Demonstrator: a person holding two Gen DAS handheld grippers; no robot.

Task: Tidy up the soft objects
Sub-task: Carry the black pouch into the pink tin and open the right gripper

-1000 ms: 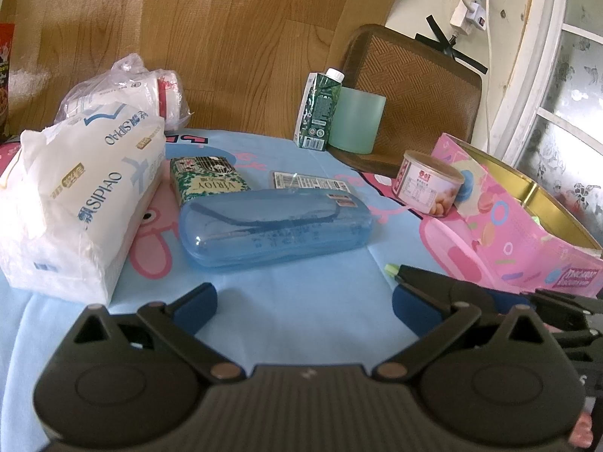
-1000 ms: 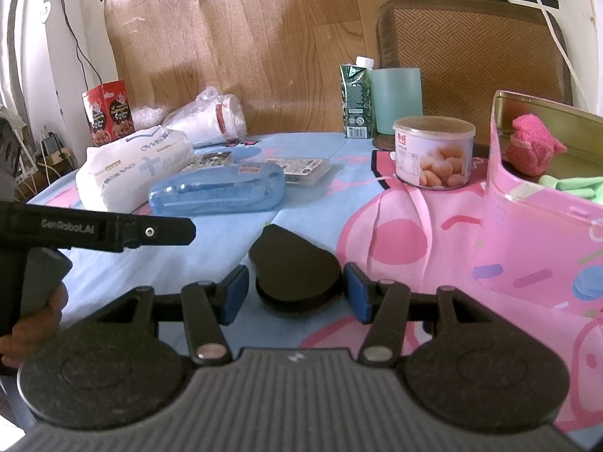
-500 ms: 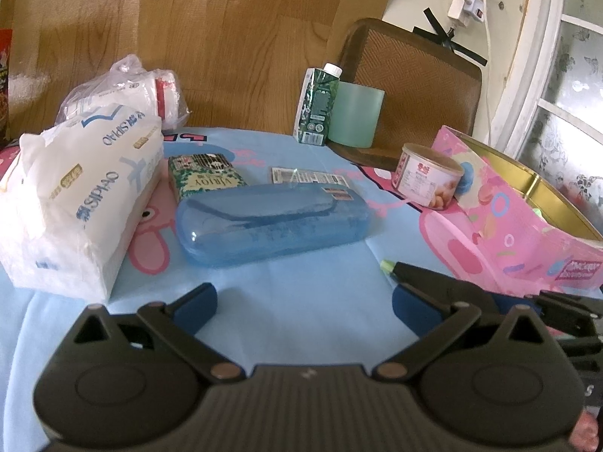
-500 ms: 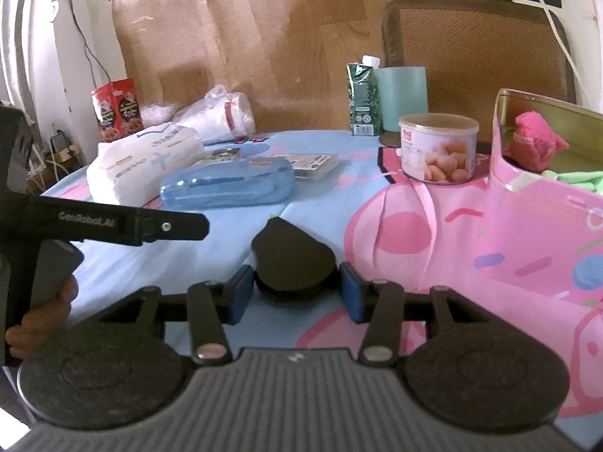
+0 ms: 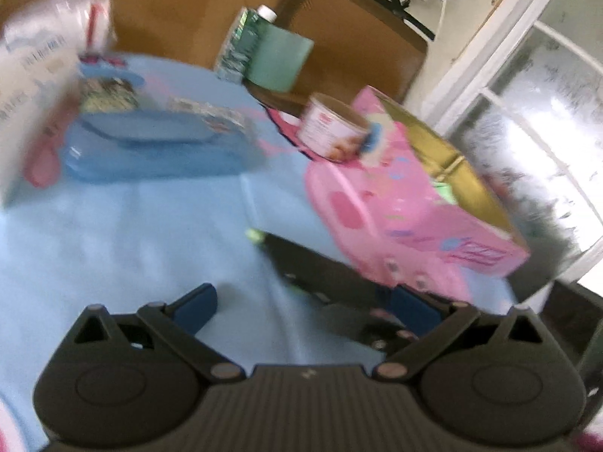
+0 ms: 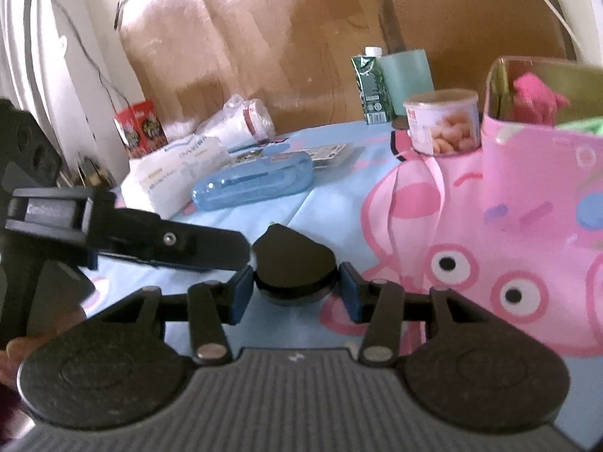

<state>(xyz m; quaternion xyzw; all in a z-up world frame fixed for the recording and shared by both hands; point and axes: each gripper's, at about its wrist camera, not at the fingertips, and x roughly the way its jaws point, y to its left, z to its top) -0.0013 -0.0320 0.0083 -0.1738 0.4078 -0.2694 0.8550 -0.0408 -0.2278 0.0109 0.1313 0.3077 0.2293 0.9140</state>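
Observation:
My right gripper is shut on a black teardrop-shaped soft pad and holds it just above the blue tablecloth. A pink tin box stands to its right with a pink plush and something green inside. My left gripper is open and empty over the cloth, left of the same box. The left gripper's body reaches in from the left in the right wrist view. The left wrist view is blurred.
A blue plastic case, a white tissue pack, a snack tub, a green carton and a green cup stand further back. A brown chair back is behind the table.
The left gripper has swung right and tilted, blurring its view. The right gripper has lifted and tilted a little with the black pad still between its fingers.

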